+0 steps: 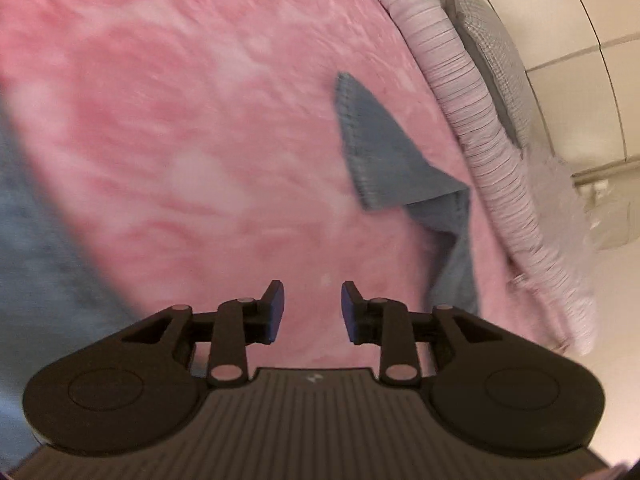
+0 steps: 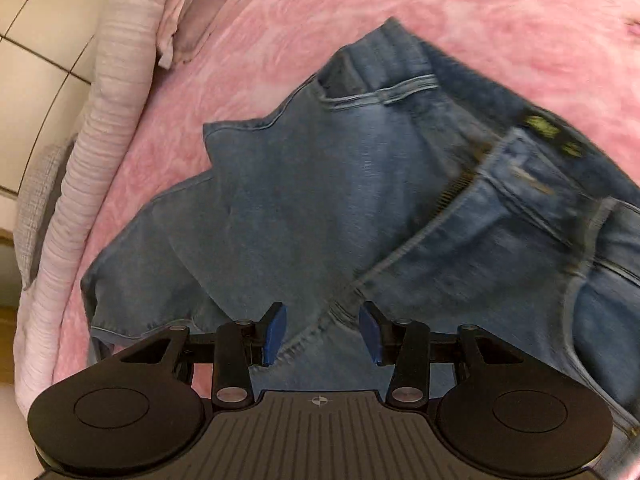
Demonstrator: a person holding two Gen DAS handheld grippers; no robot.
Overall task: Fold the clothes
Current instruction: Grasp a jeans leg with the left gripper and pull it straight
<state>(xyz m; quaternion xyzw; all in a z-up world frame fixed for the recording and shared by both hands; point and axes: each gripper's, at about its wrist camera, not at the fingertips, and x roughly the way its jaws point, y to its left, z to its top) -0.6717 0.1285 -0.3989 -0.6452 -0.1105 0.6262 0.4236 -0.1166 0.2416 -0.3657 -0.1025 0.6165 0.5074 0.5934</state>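
Jeans: the jeans (image 2: 340, 184) lie rumpled and unfolded on the pink blanket (image 2: 500, 12), waistband and open zip toward the blanket's middle, one leg running out to the ribbed edge (image 2: 100, 152) of the bed.
Why so: by my judgement they are laid out flat to be squared up before the first fold; no fold is made yet.
Right gripper: the right gripper (image 2: 322, 330) hangs over the crotch seam with its tongs spread, denim below the gap but nothing pinched.
Left gripper: the left gripper (image 1: 312, 310) has its tongs spread too, over bare blanket (image 1: 180, 120), holding nothing.
Left view only: a leg end (image 1: 372, 148) flipped up near the bed's edge, a grey cushion (image 1: 492, 60) beyond it, and the tiled floor (image 1: 580, 20).
Right view only: the waistband, the zip, the inside label, and a pale pink garment (image 2: 200, 12) at the bed's far corner.
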